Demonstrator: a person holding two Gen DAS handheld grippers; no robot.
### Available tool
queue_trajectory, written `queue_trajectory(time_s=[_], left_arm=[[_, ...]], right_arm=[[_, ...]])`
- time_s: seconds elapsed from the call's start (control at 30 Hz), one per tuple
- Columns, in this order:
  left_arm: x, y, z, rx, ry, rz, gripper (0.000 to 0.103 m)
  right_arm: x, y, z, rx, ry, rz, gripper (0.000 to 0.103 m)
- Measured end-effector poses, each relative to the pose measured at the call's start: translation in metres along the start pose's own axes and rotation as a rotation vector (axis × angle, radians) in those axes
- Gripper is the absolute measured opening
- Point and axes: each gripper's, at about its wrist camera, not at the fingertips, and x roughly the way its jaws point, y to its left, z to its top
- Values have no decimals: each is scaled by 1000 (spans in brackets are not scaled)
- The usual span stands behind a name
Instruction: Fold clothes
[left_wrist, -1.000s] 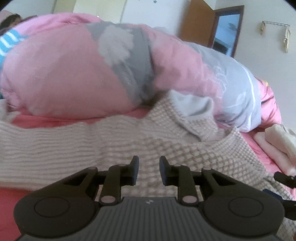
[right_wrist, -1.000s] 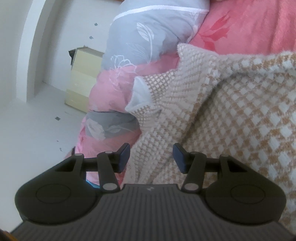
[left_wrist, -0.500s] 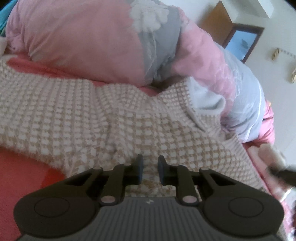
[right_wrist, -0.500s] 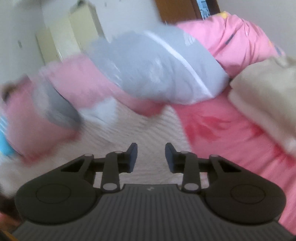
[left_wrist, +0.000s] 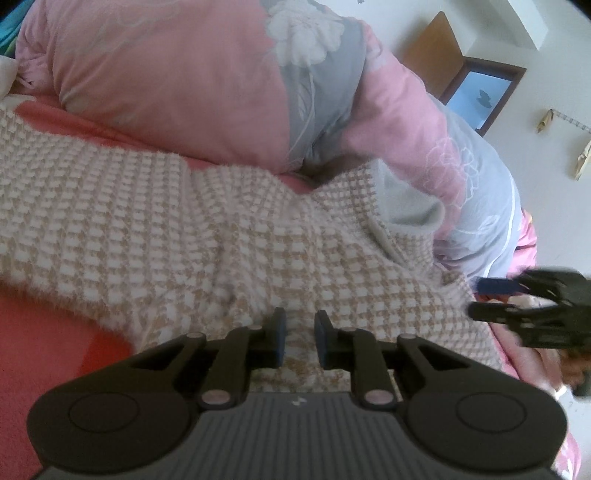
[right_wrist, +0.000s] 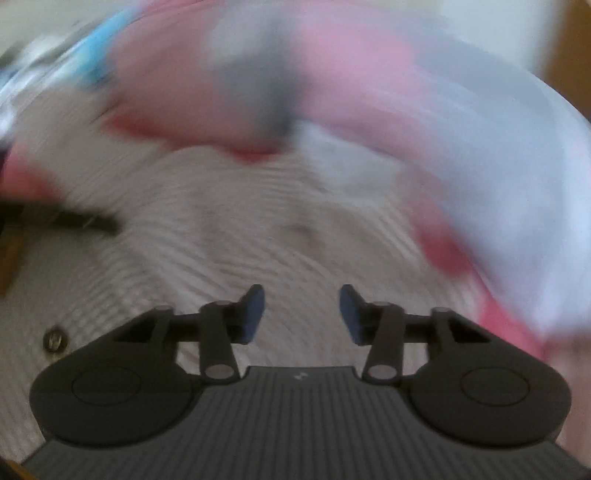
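A fuzzy beige-and-white checked sweater (left_wrist: 207, 236) lies spread on the red bed sheet (left_wrist: 40, 332), its grey-lined collar (left_wrist: 410, 210) turned up against the quilt. My left gripper (left_wrist: 299, 339) sits low over the sweater's near edge. Its jaws stand a narrow gap apart, and no bunched cloth shows between them. My right gripper (left_wrist: 480, 299) reaches in from the right, just past the sweater's right edge. In its own blurred view the right gripper (right_wrist: 302, 314) hangs above the sweater (right_wrist: 258, 240); its jaws are opening with nothing between them.
A bulky pink-and-grey floral quilt (left_wrist: 192, 81) is rolled along the far side of the sweater. Behind it stand a white wall and a brown door (left_wrist: 432, 55). A dark blurred bar (right_wrist: 74, 221) crosses the left of the right wrist view.
The left gripper sank closer to the sweater and rolled, its gap narrowing slightly. The right gripper rolled upright and swung across; its jaws narrowed, then widened.
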Motion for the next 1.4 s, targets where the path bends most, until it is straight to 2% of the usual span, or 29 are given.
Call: queue_trajectory(time_s=[0.2, 0.33, 0.4, 0.47, 0.5, 0.57, 0.63, 0.7, 0.8, 0.93, 1.0, 1.2, 1.27, 1.33, 1.4], left_arm=[[-2, 2, -1, -12, -3, -12, 19], [-3, 2, -1, -15, -4, -15, 18], [-3, 2, -1, -17, -3, -14, 18], [-4, 2, -1, -19, -4, -16, 18], [-4, 2, -1, -19, -4, -17, 18], [-4, 3, 0, -20, -3, -17, 18], [-4, 4, 0, -22, -4, -18, 18], [-4, 4, 0, -23, -4, -19, 18], [-4, 5, 0, -25, -3, -19, 19], [-4, 6, 1, -27, -3, -18, 19], [-4, 6, 1, -26, -4, -16, 19], [-10, 8, 0, -34, -38, -21, 16], [-15, 7, 0, -34, -63, -22, 20], [-17, 3, 0, -12, -80, -15, 29], [-20, 0, 0, 10, -97, -9, 29]], right_arm=[[69, 9, 45, -293, 176, 233, 47], [92, 14, 57, -341, 310, 352, 53], [107, 16, 57, -311, 370, 385, 56], [114, 14, 57, -259, 388, 399, 58], [113, 14, 56, -236, 393, 392, 57], [106, 19, 54, -214, 387, 361, 49], [93, 34, 47, -248, 347, 316, 24], [80, 53, 39, -304, 307, 255, 8], [60, 74, 32, -391, 243, 150, 7], [50, 58, 39, -338, 126, -52, 6], [51, 46, 41, -249, 84, -106, 6], [92, 48, 19, -167, 53, -205, 6], [101, 50, 13, -130, 33, -230, 6], [94, 49, 12, -86, 28, -236, 7], [89, 47, 14, -66, 30, -219, 9]])
